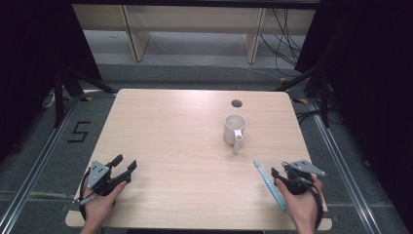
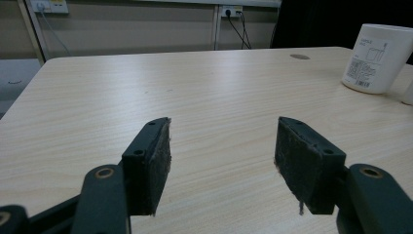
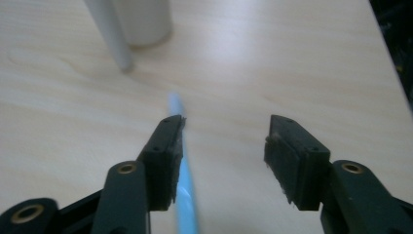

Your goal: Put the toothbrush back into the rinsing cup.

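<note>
a pale wooden table point(image 1: 185, 141) stands on a grey floor where a black "5" point(image 1: 78, 131) is marked to its left. a white mug point(image 1: 234, 128) sits right of centre; the left gripper view shows a printed label point(image 2: 366, 67) with a barcode on it, too small to read. the blue toothbrush point(image 1: 269, 182) lies just beside the right gripper point(image 1: 285, 174), along its left jaw, jaws wide, nothing pinched. the left gripper point(image 1: 124, 163) also gapes empty at the near left.
</note>
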A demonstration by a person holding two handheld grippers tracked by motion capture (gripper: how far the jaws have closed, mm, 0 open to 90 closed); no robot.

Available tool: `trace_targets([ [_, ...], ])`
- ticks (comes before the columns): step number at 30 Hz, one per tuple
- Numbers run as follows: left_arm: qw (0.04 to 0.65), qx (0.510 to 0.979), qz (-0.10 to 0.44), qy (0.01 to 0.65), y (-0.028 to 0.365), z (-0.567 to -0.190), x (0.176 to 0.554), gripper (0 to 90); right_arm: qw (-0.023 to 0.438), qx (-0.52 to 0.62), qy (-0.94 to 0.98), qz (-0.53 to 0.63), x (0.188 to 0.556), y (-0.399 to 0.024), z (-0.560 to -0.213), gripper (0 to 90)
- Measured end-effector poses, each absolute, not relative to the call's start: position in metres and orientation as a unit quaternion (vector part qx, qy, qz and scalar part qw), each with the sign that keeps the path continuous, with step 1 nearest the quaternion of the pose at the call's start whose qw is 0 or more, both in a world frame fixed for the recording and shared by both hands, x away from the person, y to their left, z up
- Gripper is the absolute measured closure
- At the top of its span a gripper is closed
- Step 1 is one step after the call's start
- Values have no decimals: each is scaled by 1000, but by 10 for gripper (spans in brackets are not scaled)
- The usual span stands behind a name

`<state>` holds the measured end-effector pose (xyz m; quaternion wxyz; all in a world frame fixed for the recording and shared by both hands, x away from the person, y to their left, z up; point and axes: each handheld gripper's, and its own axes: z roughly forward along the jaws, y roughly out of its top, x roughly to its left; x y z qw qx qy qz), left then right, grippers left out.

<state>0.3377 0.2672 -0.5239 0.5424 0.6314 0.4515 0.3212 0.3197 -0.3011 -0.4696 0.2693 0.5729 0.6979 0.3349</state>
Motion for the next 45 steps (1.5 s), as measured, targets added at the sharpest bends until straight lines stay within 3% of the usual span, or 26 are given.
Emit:
trace_targets([
  [5, 537, 635, 322, 452, 265, -524, 339, 377, 245, 602, 689, 320, 297, -336, -472, 551],
  [13, 541, 637, 320, 446, 266, -524, 338, 376, 232, 605, 706, 287, 288, -350, -466, 570],
  [18, 550, 636, 319, 438, 265, -525, 339, 375, 229, 597, 718, 275, 285, -351, -459, 570],
  [30, 540, 639, 319, 445, 265, -524, 338, 377, 163, 606, 748, 216, 290, -348, -447, 573],
  [33, 540, 639, 319, 445, 265, -524, 338, 377, 171, 576, 772, 207, 295, -352, -446, 573],
  [43, 539, 640, 318, 445, 265, -524, 338, 375, 121, 566, 796, 176, 306, -351, -441, 593],
  [45, 539, 641, 318, 444, 265, -524, 338, 375, 90, 582, 793, 156, 308, -347, -440, 596],
])
